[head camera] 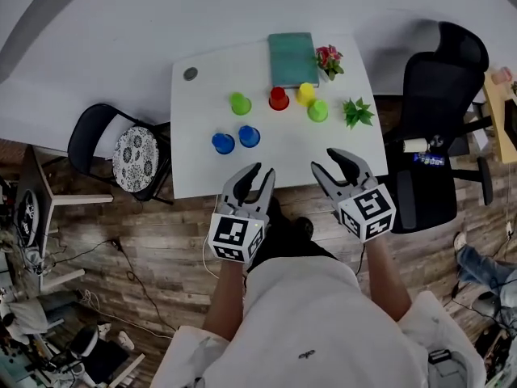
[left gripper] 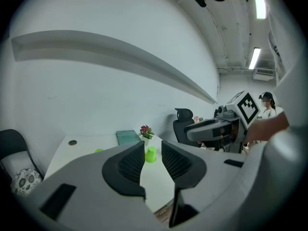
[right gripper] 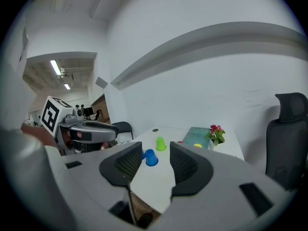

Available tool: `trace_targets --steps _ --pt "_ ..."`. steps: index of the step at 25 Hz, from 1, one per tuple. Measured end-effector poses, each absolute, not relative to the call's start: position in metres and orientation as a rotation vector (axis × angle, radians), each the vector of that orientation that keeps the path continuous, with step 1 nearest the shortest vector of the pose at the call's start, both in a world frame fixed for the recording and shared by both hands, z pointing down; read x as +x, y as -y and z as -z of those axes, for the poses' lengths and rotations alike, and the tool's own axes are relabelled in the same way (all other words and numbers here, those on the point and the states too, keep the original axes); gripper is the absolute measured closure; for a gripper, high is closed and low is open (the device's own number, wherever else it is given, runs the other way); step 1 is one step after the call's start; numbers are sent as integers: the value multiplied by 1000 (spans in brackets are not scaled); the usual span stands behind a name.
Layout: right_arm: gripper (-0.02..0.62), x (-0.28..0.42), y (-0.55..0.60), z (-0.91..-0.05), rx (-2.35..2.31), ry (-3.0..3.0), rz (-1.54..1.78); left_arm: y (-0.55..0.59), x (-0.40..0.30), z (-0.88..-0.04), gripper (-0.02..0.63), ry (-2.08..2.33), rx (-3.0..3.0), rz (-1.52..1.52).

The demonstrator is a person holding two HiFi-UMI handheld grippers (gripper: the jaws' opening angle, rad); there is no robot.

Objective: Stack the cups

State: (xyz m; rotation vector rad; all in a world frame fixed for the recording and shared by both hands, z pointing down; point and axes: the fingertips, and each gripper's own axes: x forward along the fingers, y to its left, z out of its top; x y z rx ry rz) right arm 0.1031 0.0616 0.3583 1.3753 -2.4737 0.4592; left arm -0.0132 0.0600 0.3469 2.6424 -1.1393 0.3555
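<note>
Six upside-down cups stand on the white table: two blue ones, a green one, a red one, a yellow one and a second green one. Both grippers hover at the table's near edge, short of the cups. My left gripper is open with a narrow gap and holds nothing; a far green cup shows through the gap. My right gripper is open wider and empty, with a blue cup far ahead.
A teal book lies at the table's back, with a potted flower beside it and a green plant at the right edge. A black office chair stands to the right, a cushioned chair to the left.
</note>
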Motion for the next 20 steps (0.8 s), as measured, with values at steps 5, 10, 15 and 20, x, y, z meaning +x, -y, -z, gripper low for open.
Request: trace_targets --steps 5,10,15,20 --pt "402 108 -27 -367 1451 2387 -468 -21 -22 -353 492 1096 2691 -405" --pt "399 117 3 -377 1544 2287 -472 11 -34 -363 492 1043 2712 -427" --pt "391 128 24 -391 1617 2180 -494 36 -35 -377 492 955 2720 -426" --pt "380 133 36 -408 1669 2096 -522 51 -38 -389 492 883 2731 -453"
